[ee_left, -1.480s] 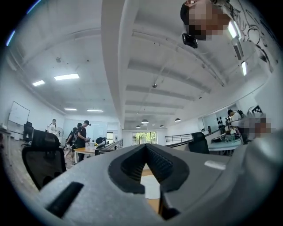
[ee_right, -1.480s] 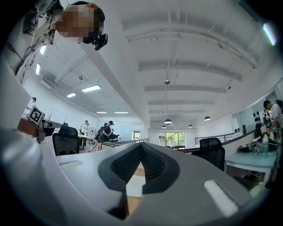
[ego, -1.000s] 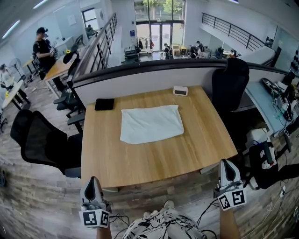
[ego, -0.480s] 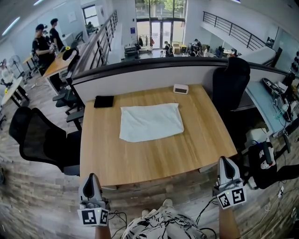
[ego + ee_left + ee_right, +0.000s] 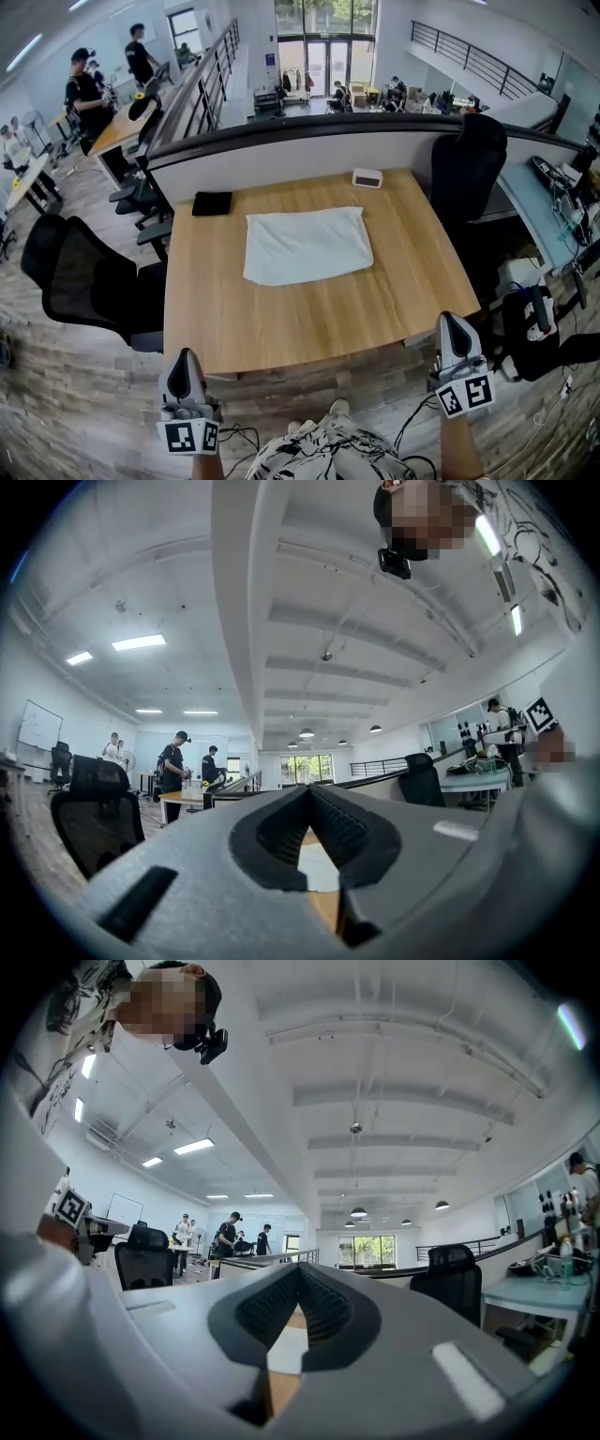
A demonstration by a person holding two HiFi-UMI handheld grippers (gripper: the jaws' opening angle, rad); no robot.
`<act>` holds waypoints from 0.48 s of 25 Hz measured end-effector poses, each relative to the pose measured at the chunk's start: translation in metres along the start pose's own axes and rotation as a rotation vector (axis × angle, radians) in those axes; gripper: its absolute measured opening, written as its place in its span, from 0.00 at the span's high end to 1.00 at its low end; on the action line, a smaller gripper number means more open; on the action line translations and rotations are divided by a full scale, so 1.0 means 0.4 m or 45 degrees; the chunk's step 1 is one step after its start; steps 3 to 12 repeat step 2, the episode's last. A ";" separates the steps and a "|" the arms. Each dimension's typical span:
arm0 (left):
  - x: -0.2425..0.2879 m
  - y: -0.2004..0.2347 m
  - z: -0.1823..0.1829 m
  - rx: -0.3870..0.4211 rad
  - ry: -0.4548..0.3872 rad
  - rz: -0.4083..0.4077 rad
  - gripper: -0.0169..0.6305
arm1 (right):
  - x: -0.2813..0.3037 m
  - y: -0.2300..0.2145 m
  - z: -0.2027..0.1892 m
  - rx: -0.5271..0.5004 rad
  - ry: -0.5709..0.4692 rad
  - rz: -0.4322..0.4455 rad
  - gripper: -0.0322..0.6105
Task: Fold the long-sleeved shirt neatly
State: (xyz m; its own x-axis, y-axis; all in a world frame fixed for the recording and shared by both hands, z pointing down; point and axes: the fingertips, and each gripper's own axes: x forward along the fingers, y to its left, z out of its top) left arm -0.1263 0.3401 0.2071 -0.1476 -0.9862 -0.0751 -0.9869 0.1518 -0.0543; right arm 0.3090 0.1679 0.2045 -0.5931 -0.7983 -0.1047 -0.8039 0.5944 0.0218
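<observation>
The shirt [image 5: 307, 246] was plain white on the pale wood-grain table [image 5: 309, 323]; left gripper [image 5: 185, 356] and right gripper [image 5: 451, 321] were grey, carrying black-and-white square markers.

light: bright, even, ceiling strips [image 5: 139, 642] plus windows [image 5: 324, 17] | shadows: soft | edges: fisheye-curved, dark corners

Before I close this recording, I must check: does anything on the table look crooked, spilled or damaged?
Nothing stands out. The white shirt lies folded in a tidy rectangle on the table; the black pad and small white device sit apart from it along the far edge. No spill or damage shows.
</observation>
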 end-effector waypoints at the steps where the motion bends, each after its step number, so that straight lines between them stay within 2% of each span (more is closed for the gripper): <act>1: 0.001 -0.001 0.000 0.002 0.001 0.000 0.97 | 0.002 -0.001 -0.001 0.001 0.002 0.001 0.94; 12: 0.002 -0.002 0.000 0.005 0.002 0.000 0.97 | 0.005 -0.003 -0.002 0.002 0.003 0.003 0.94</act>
